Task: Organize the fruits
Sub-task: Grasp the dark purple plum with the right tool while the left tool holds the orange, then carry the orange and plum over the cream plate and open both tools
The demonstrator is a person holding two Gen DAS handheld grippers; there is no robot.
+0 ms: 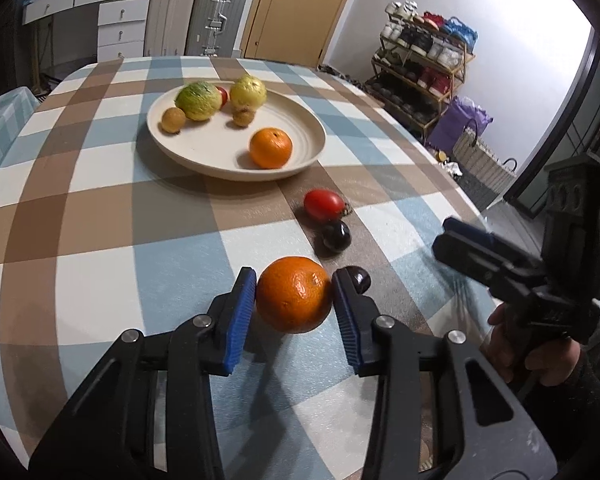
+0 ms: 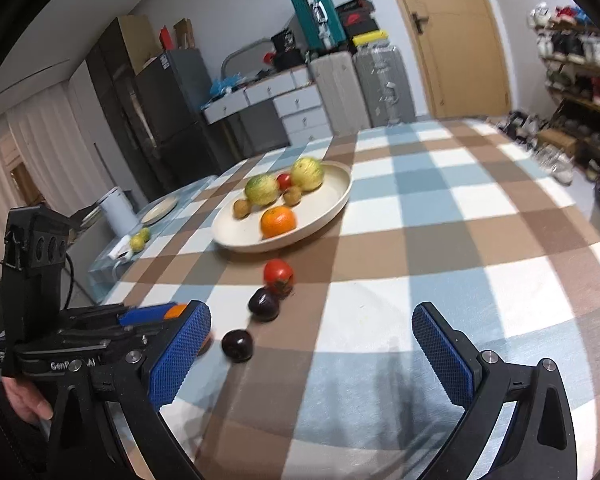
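The left gripper (image 1: 294, 294) brackets an orange (image 1: 294, 294) on the checked tablecloth (image 1: 100, 208), its blue pads (image 1: 240, 316) standing at either side of the fruit, touching or very nearly so; whether the squeeze is complete cannot be told. The orange is round, with no long axis to align. From these tongs the cream plate (image 1: 204, 160) lies toward twelve o'clock, slightly to eleven, well apart across the cloth, and it already carries a second orange (image 1: 271, 148), two yellow-green fruits, two small brown ones and a red one. That line to the plate is judged the relation on which the coming carry turns.

The right gripper (image 2: 312, 360) hangs wide open and empty. The nearest dark plum (image 2: 237, 345) lies at about eleven o'clock from it, a second plum (image 2: 264, 304) and a red tomato (image 2: 279, 276) farther along the same line toward the plate (image 2: 336, 204). The right hand is judged nearer to these three than the left.

Pale lettering on the left tool's body, seen from the right wrist, begins "Gen" and is otherwise unreadable. No other writing can be read.
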